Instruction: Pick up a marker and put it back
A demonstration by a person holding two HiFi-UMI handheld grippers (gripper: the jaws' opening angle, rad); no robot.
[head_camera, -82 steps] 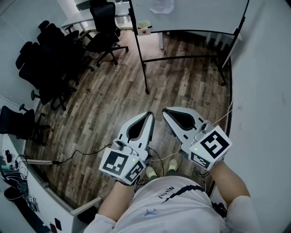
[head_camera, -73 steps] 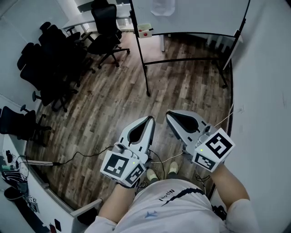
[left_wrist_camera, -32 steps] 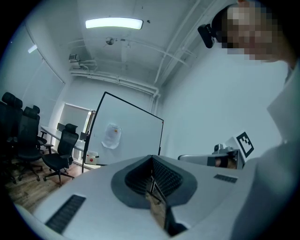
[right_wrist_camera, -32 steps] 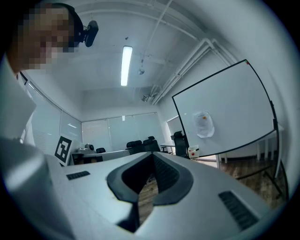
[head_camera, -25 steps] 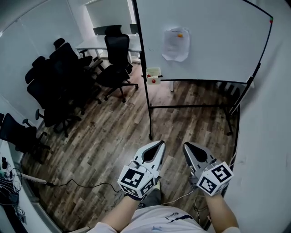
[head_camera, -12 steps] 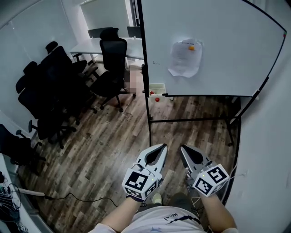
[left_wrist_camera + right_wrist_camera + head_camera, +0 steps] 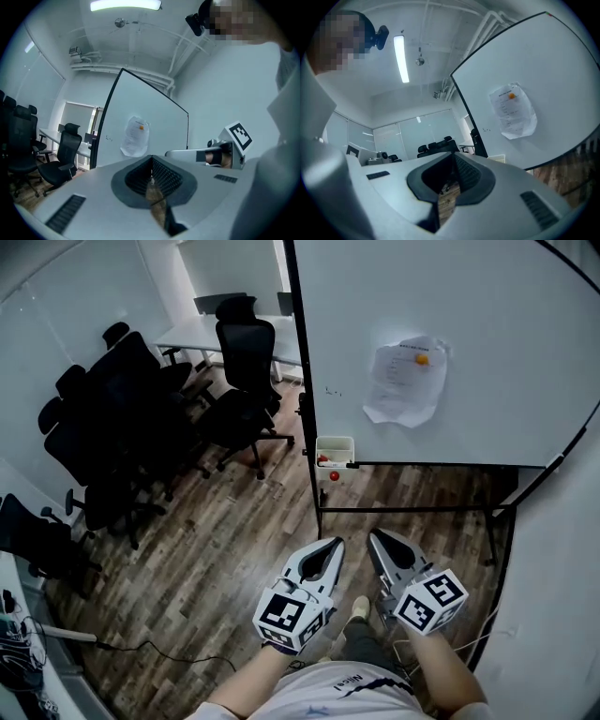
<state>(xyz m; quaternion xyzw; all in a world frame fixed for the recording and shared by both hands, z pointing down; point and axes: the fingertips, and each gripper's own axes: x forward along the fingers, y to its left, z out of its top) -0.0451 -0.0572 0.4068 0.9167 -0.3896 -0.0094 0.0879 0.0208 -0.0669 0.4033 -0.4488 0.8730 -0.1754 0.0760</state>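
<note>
A small white tray (image 7: 335,448) hangs at the lower left corner of the whiteboard (image 7: 469,315), with something red in it; no marker can be made out at this distance. A paper sheet (image 7: 406,379) is stuck to the board. My left gripper (image 7: 336,543) and right gripper (image 7: 373,535) are held side by side over the wooden floor, short of the board's stand, both pointing at it. Both are shut with nothing between the jaws. The left gripper view shows the closed left gripper (image 7: 151,161) before the whiteboard (image 7: 140,112). The right gripper (image 7: 452,157) also faces the whiteboard (image 7: 543,70).
The whiteboard's black stand (image 7: 412,510) crosses the floor just ahead. Several black office chairs (image 7: 122,409) and a desk (image 7: 216,334) fill the left. A cable (image 7: 159,652) lies on the floor at lower left. A white wall (image 7: 562,596) closes the right side.
The whiteboard and its tray have come nearer and lower in the head view as the person walked toward them. Both grippers moved forward together and stayed shut.
</note>
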